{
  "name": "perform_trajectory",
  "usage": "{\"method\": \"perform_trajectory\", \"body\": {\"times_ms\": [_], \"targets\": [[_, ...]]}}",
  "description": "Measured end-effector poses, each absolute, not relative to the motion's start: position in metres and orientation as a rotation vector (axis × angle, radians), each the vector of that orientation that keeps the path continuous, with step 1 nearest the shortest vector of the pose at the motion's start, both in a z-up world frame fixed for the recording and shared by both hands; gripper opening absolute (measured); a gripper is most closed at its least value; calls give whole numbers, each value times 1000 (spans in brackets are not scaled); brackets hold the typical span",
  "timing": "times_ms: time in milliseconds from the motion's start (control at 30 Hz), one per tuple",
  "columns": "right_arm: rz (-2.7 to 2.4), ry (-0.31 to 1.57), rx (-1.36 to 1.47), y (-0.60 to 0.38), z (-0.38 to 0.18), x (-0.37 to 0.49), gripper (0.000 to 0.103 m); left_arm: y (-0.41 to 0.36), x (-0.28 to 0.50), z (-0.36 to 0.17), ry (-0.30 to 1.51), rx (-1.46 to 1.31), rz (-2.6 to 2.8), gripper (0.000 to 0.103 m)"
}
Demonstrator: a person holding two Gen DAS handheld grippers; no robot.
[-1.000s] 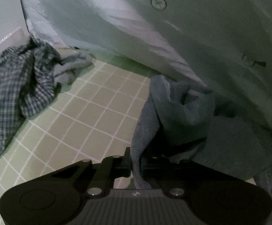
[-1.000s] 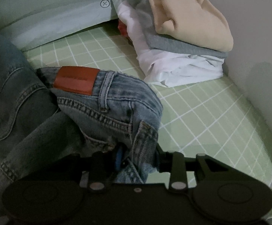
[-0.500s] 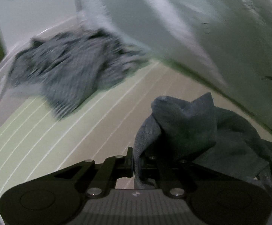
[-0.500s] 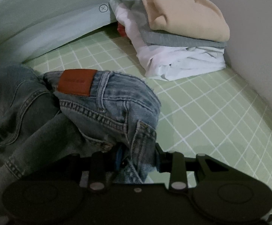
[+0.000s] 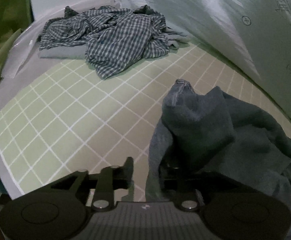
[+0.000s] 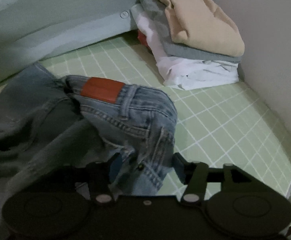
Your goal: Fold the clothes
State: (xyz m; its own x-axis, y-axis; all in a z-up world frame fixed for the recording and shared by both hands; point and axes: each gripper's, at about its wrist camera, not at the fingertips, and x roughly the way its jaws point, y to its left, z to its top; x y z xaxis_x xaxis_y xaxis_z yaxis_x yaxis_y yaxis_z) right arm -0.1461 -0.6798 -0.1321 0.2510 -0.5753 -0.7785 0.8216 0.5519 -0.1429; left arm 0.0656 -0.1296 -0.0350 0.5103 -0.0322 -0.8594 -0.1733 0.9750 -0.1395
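Left claw: your left claw (image 5: 148, 172) is clamped on a bunched dark edge of the jeans (image 5: 201, 124); that cloth humps up just ahead of the fingers and trails off to the right.
Right claw: your right claw (image 6: 143, 167) is pinched on the waistband end of the jeans (image 6: 125, 118), by a belt loop, with the red patch (image 6: 101, 92) facing up just beyond.
Jeans: held between both claws and slumped in loose folds over the green grid mat (image 5: 69, 124); no clean fold shows in them.
Done: at the far right corner a stack (image 6: 197, 46) of folded pieces sits against the wall, tan on grey on white, with something red under it.
Left: the jeans are unfolded in your grip, and a plaid shirt (image 5: 115, 38) lies crumpled at the far left of the mat, with a pale garment under its edge.
Stage: my judgement is partway through, with at least two garments yet to fold.
Change, left view: a second ago the plaid shirt sat near the left edge; now it lies far and central, so your left claw has swung and pulled back with the cloth.
Change, right view: the stack has shifted higher and right, the picture is blurred, and the grip on the waistband has stayed.
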Motion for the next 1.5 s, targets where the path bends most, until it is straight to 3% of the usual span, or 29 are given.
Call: {"method": "perform_trajectory", "body": {"times_ms": [67, 233, 300, 333, 400, 567, 667, 733, 1033, 1200, 1367, 1500], "targets": [[-964, 895, 325, -667, -129, -147, 63, -126, 77, -40, 1047, -219, 45, 46], [-959, 919, 325, -632, -128, -146, 64, -120, 108, -54, 1095, -249, -58, 43], [-963, 922, 340, -620, -129, -146, 64, -118, 126, -63, 1129, -306, -97, 16], [-964, 925, 347, -615, -128, -146, 64, -120, 135, -64, 1133, -328, -115, 8], [-968, 929, 350, -605, -127, -146, 64, -130, 153, -61, 1117, -336, -153, 7], [-981, 912, 356, -597, -120, -140, 61, -194, 194, 20, 814, -190, -296, 6], [-979, 883, 344, -596, -112, -134, 61, -200, 185, 79, 601, -226, -273, 7], [-968, 867, 334, -595, -108, -132, 61, -187, 172, 90, 549, -228, -193, 7], [-884, 956, 342, -584, -133, -130, 61, -85, 95, -16, 896, -297, 129, 8], [-844, 974, 358, -578, -136, -122, 63, -55, 86, -32, 936, -350, 178, 19], [-814, 988, 361, -565, -137, -114, 67, -27, 92, -41, 942, -408, 231, 64], [-814, 1004, 370, -556, -139, -111, 68, -5, 97, -48, 946, -454, 272, 67]]}}
